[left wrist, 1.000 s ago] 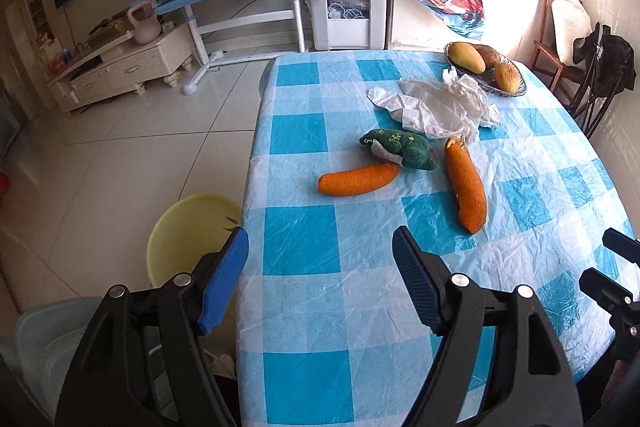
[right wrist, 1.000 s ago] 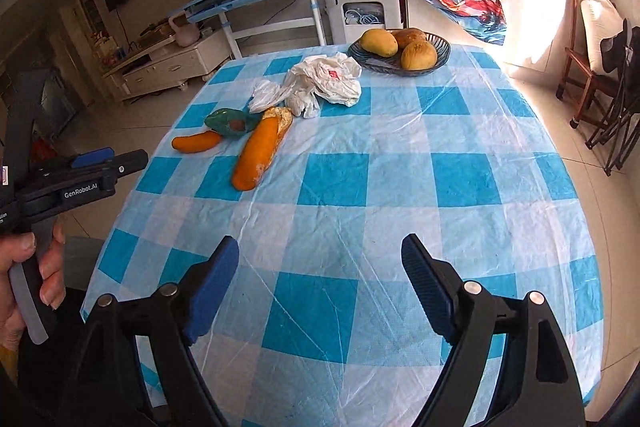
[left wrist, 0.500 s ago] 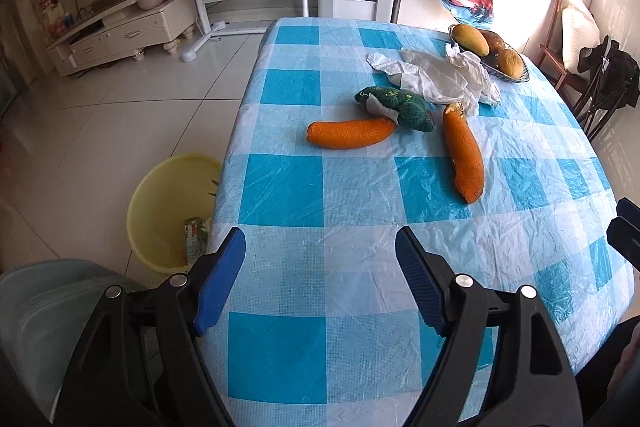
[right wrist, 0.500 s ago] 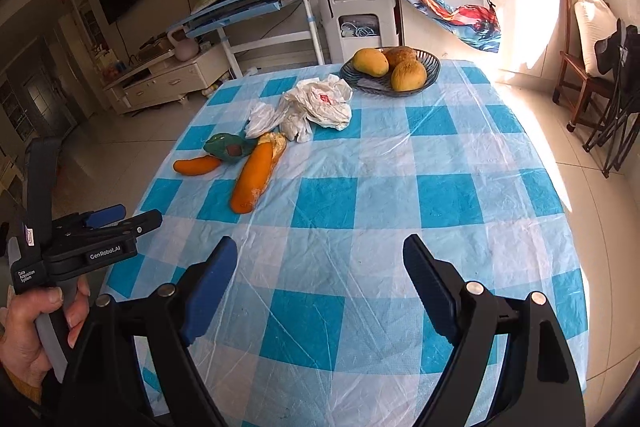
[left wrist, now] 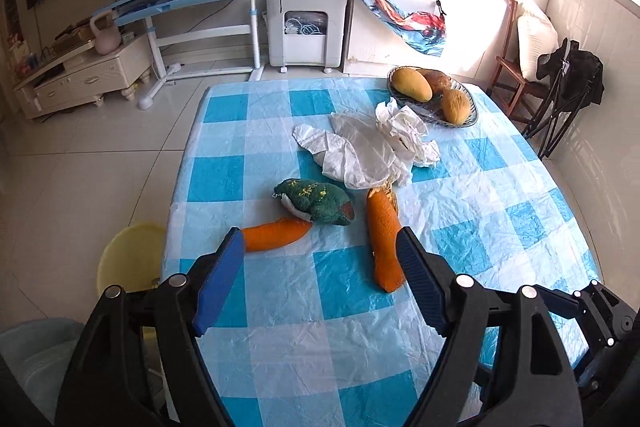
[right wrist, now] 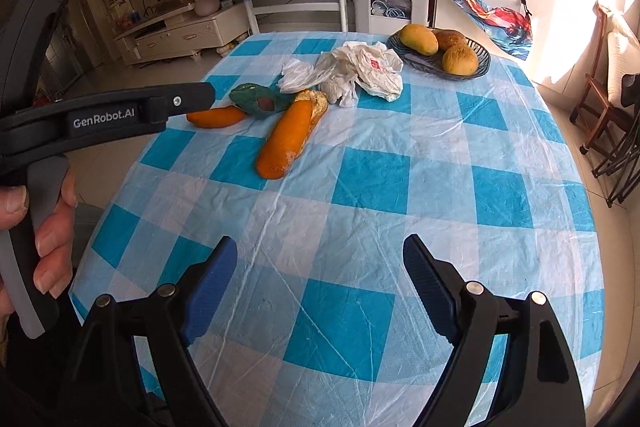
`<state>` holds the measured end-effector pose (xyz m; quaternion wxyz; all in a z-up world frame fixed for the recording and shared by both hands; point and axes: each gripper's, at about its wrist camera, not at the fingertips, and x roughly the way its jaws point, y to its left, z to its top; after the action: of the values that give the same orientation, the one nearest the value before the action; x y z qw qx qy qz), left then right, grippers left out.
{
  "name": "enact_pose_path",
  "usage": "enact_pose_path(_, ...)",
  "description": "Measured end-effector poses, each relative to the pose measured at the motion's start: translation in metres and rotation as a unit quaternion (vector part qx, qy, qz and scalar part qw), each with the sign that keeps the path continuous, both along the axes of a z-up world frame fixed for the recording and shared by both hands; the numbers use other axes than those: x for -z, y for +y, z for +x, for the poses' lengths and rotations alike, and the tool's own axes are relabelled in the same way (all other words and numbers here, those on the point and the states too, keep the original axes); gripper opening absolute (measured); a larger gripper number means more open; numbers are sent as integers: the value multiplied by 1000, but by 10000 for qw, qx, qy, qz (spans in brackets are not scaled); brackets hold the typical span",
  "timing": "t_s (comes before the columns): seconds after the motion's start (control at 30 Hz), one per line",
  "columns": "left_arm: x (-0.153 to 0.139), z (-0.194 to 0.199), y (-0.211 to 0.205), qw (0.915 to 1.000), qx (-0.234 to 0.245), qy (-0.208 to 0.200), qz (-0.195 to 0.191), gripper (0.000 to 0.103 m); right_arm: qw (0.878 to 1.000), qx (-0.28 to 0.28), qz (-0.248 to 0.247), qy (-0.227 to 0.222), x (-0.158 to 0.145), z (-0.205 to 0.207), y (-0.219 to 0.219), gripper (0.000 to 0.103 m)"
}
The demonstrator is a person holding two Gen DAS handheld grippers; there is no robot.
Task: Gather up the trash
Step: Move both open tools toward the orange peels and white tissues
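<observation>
Two orange peels, three bowl fruits (one green scrap).

Black gripper frames, blue ribbed pads, silver screws, "GenRobot.AI" lettering.

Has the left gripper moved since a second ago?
Yes. The left gripper has come forward over the table: its open jaws now frame the short orange peel and long orange peel, which lay well ahead before.

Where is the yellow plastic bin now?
In the left wrist view, the yellow plastic bin stands on the floor, left of the checked table, partly hidden behind its edge.
</observation>
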<state>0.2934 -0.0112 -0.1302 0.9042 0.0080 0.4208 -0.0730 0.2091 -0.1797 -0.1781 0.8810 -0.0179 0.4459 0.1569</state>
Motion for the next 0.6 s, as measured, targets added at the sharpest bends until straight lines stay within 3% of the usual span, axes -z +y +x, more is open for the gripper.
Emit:
enact_pose_path(0.23,1,80,-50,9989,103,258,-381,75,9993,90,192,292,9,3,-13,81)
enact_pose_path(0.43,17,148,-79,9984,22,506,-263,75,9995,-226,-68,228,10,7,-5,82)
enact_pose_path(0.6,54,186,-89,9946,-39,1031,-139,71,9985,-358,-11,416,16,12,-3,82)
